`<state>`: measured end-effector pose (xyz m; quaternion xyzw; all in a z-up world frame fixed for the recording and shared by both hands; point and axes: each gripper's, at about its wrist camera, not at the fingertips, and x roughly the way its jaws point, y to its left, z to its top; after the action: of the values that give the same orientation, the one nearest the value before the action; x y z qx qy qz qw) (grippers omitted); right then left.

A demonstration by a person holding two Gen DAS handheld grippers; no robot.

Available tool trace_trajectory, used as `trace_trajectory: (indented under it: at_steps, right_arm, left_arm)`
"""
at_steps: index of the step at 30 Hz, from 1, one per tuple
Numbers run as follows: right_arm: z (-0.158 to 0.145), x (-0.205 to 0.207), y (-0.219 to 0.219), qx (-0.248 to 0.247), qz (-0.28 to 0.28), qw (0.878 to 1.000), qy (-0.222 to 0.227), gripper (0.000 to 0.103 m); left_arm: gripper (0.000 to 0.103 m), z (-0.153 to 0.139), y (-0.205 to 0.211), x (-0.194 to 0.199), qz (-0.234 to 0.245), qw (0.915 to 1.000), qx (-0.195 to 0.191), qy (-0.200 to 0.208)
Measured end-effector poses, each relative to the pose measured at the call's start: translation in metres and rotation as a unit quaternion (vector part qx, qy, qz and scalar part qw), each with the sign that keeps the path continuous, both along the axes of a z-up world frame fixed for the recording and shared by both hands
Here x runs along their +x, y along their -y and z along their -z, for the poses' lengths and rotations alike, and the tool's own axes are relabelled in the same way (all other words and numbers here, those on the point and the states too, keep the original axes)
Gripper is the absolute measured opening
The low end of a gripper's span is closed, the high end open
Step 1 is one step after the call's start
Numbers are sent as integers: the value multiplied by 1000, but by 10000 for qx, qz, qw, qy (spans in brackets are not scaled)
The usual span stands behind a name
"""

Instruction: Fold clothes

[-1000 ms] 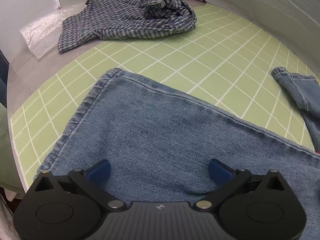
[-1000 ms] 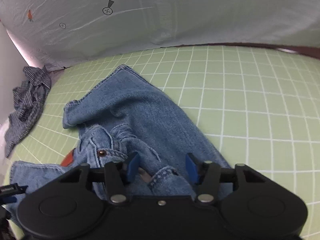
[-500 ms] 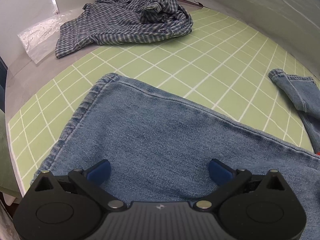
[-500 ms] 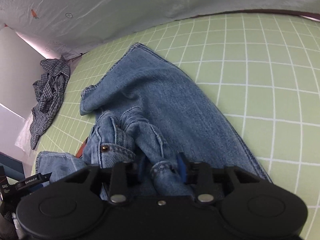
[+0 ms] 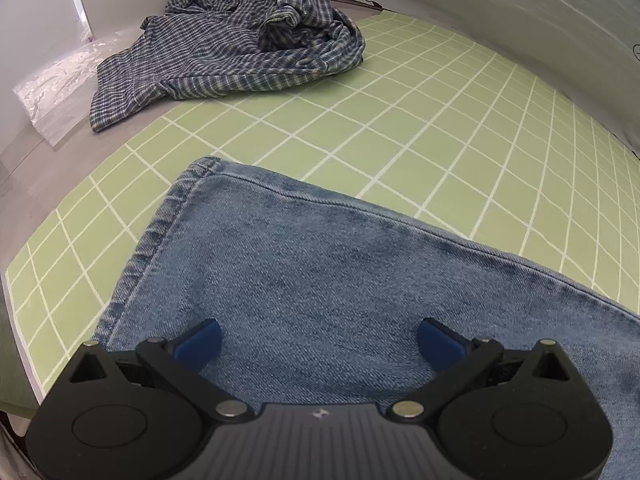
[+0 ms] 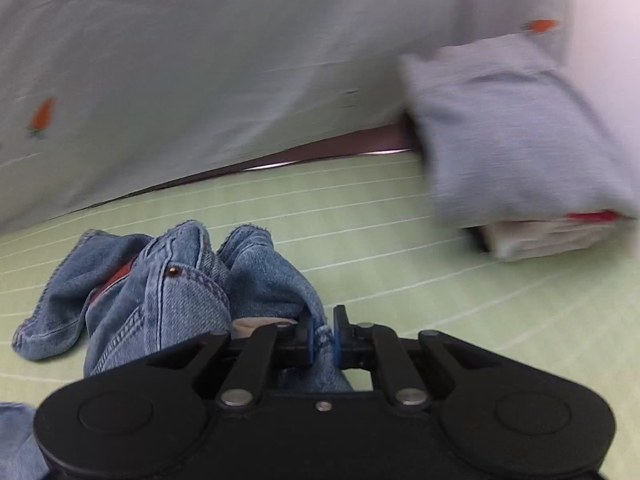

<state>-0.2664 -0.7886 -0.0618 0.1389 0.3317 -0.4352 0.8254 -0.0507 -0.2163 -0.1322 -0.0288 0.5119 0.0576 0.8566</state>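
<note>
Nearest us, our right gripper (image 6: 322, 340) has its blue pads pinched together on a bunched fold of the faded blue denim jeans (image 6: 180, 292), apparently by the waistband, since a rivet and a red label show just beyond. Our left gripper (image 5: 318, 344) hangs with its pads wide apart over a flat trouser leg (image 5: 340, 280), gripping nothing.

The jeans lie on the green gridded mat (image 5: 440, 120). The flat leg's hem faces the mat's left edge, and its long axis runs from there toward our right side.

We judge the main risk is that pulling on one pinched clump drags the leg askew or lets the thick denim slip from the narrow bite.

Farther off, a crumpled blue checked shirt (image 5: 240, 48) sits at the mat's far left corner, and a blurred folded grey stack (image 6: 520, 152) near its far right edge.
</note>
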Motion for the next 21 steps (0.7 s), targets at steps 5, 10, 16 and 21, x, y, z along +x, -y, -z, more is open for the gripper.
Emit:
trace_trajectory:
  at_steps: [5, 10, 16, 21]
  right_arm:
    - [9, -75, 43, -238, 1238, 9892, -749, 10]
    - [14, -101, 33, -53, 1290, 9899, -577, 32]
    - [-5, -79, 17, -149, 1219, 9922, 232, 51]
    - [-7, -50, 9, 220, 746, 9950, 622, 62]
  left_arm:
    - [103, 0, 1, 2, 14, 10000, 1, 1]
    - [103, -1, -2, 8, 163, 9998, -4, -152]
    - [103, -10, -24, 10, -94, 9992, 385, -65]
    - [103, -12, -56, 15, -521, 9974, 488, 17]
